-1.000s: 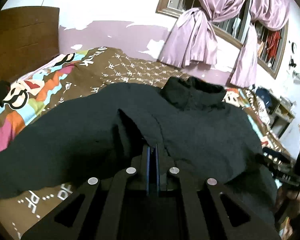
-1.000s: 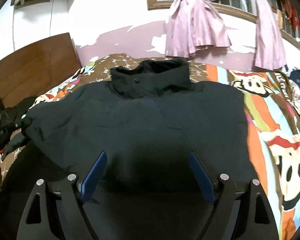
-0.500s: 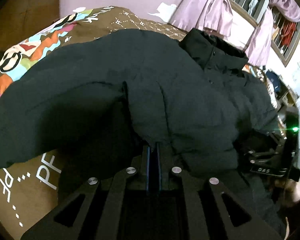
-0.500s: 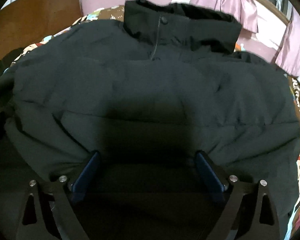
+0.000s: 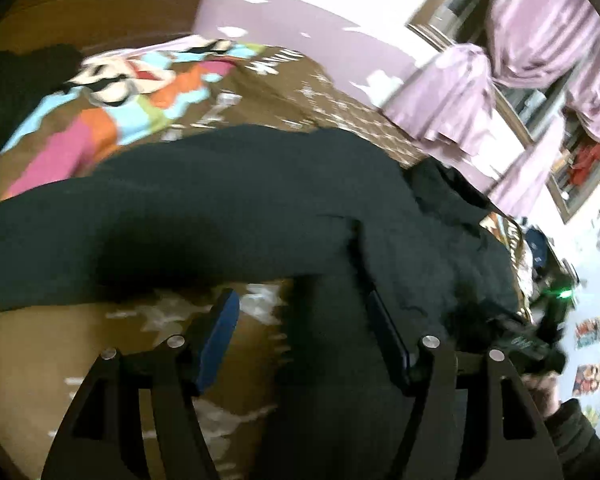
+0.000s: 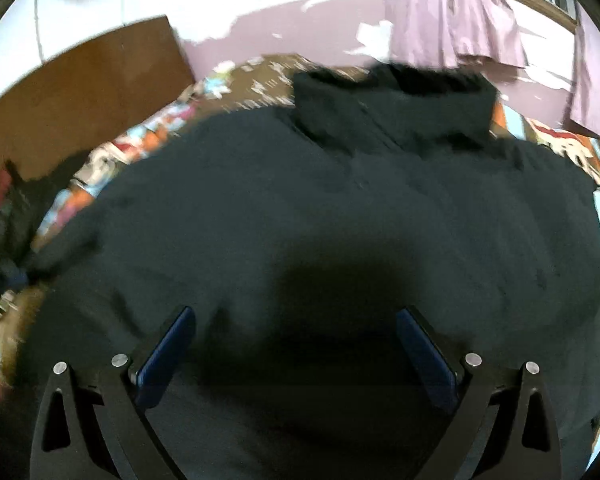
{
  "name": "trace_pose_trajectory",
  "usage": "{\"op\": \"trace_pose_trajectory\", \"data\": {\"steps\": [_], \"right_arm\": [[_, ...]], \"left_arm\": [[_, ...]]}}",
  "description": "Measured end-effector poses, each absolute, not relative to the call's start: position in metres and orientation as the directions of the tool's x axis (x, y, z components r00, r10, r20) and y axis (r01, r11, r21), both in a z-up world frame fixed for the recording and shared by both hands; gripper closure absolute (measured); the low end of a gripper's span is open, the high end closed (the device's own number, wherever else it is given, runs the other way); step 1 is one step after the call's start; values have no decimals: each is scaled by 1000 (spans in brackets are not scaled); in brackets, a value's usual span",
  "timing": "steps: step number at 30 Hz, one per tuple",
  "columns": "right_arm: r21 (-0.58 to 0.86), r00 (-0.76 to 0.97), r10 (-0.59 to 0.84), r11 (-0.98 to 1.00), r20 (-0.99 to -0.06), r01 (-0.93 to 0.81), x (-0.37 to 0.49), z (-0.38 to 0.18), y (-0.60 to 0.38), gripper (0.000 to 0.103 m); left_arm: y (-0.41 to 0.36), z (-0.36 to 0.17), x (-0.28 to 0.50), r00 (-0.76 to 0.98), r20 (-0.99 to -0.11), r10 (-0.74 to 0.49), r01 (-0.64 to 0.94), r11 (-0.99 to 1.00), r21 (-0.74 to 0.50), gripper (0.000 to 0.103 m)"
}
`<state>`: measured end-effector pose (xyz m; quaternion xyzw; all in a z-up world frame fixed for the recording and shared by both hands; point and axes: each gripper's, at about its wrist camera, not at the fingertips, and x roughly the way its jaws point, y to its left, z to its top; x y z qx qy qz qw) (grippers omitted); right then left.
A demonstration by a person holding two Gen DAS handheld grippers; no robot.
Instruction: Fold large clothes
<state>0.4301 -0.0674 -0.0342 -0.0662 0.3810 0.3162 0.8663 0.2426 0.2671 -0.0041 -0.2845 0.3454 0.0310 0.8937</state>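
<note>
Released since the earlier frames: left gripper (image 5: pixel 300 312), clamped on a fold of the black jacket (image 6: pixel 340 220) 1 second ago, now opening, blue pads (image 5: pixel 216 340) apart, dark cloth lying between them but not pressed. Swung sideways as well, so that the sleeve (image 5: pixel 160 220) now stretches across the left wrist view, with the patterned bedspread (image 5: pixel 120 112) showing below it between the fingers. Right gripper (image 6: pixel 292 344) also spreading, jaws almost fully wide, nothing pinched, hovering over the lower body of the jacket; pulled back a little from the close view of half a second ago, collar (image 6: pixel 392 108) again visible at the far edge near the purple curtain (image 6: pixel 452 12).

Jacket spread front-up on the bed, collar toward the wall, 1 sleeve out to the side. Probably the end of a smoothing or laying-out pull, with both tools now free. Likely next: a fresh grip on the sleeve, to bring it across the chest. Blur heavy in both views, so finer creases not readable.
</note>
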Motion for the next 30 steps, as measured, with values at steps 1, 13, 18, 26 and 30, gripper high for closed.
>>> {"op": "trace_pose_trajectory", "data": {"steps": [1, 13, 18, 26, 30], "right_arm": [[138, 506, 516, 781, -691, -609, 427, -24, -58, 2], [-53, 673, 419, 826, -609, -562, 401, -8, 37, 2], [-65, 681, 376, 847, -628, -528, 414, -31, 50, 2], [-86, 668, 311, 867, -676, -490, 436, -61, 61, 2], [-89, 626, 290, 860, -724, -502, 445, -83, 66, 2]], "left_arm": [[277, -5, 234, 759, -639, -127, -271, 830, -488, 42], [410, -40, 155, 716, -679, 162, -634, 558, -536, 33], [435, -73, 145, 658, -741, 133, -719, 404, -565, 33], [451, -94, 140, 694, -718, 55, -697, 301, -651, 33], [451, -92, 141, 695, -715, 74, -692, 339, -637, 44]]}}
